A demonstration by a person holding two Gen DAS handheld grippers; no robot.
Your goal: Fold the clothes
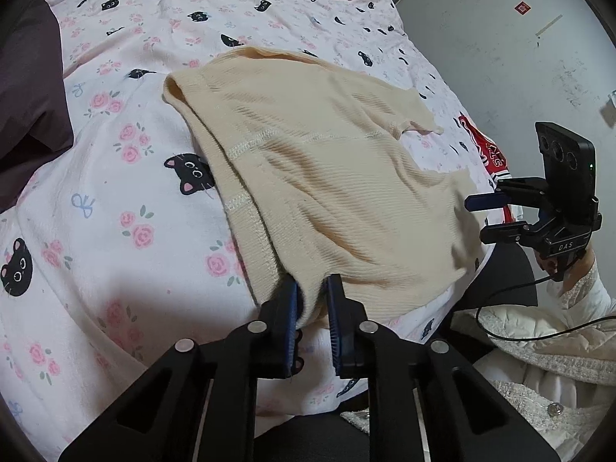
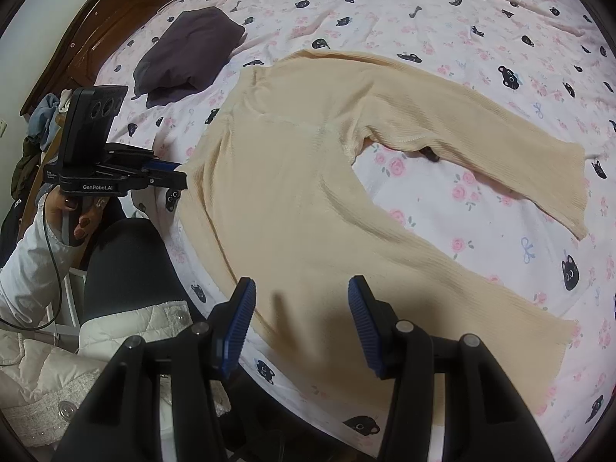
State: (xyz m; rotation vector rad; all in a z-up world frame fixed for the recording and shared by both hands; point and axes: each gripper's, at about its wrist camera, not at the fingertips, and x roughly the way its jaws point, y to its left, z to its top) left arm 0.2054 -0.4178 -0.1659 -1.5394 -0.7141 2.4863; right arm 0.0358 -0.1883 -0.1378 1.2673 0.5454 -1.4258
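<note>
Where cats dot it, bedsheet [image 2: 481, 7].

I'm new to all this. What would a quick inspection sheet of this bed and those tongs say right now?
Surface: bed sheet, white-pink with black cats and roses, wrinkled.
Job's things: cream ribbed top spread flat, one sleeve stretched sideways.
Clutter: folded dark garment near the headboard; red garment at the bed's edge.
Tongs: left tongs pinch the top's hem; right tongs open above the top, holding nothing.
Cables: black cable trailing from the right tongs; another from the left.
Surroundings: wooden headboard, grey floor, clothes pile.
</note>
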